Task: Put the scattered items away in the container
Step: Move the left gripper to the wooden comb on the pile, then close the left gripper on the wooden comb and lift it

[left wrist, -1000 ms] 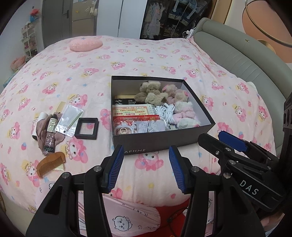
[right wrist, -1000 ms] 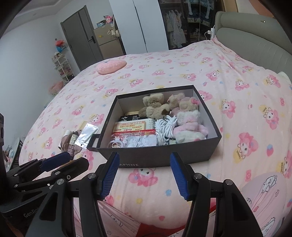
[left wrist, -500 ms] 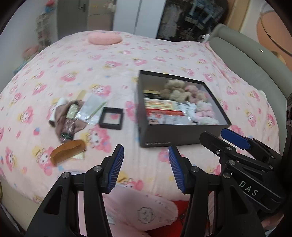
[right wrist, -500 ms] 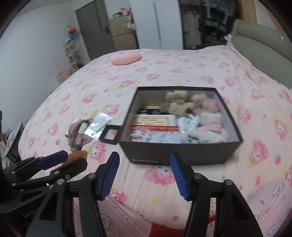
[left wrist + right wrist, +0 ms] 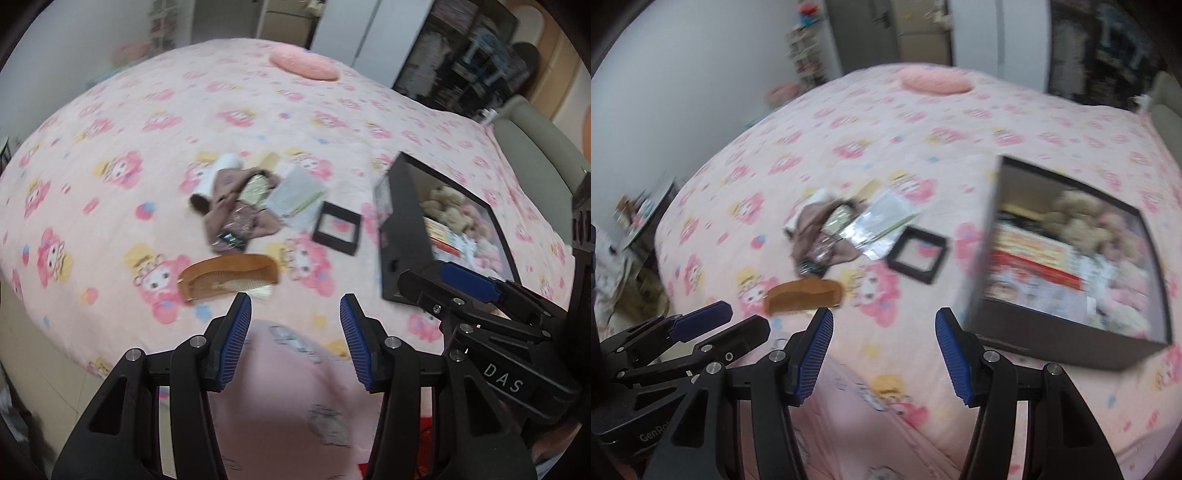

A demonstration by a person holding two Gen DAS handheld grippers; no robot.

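Both grippers, left gripper point(image 5: 295, 321) and right gripper point(image 5: 882, 339), are hanging released and empty near the wooden comb point(image 5: 227, 277), with the black box point(image 5: 402, 236) sitting right of it.

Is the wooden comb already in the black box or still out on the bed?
Out. The wooden comb lies flat on the pink bedspread, well apart from the black box, beside the other loose items.

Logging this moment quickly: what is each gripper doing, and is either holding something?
Left gripper: open, holding nothing.
Right gripper: open, holding nothing.
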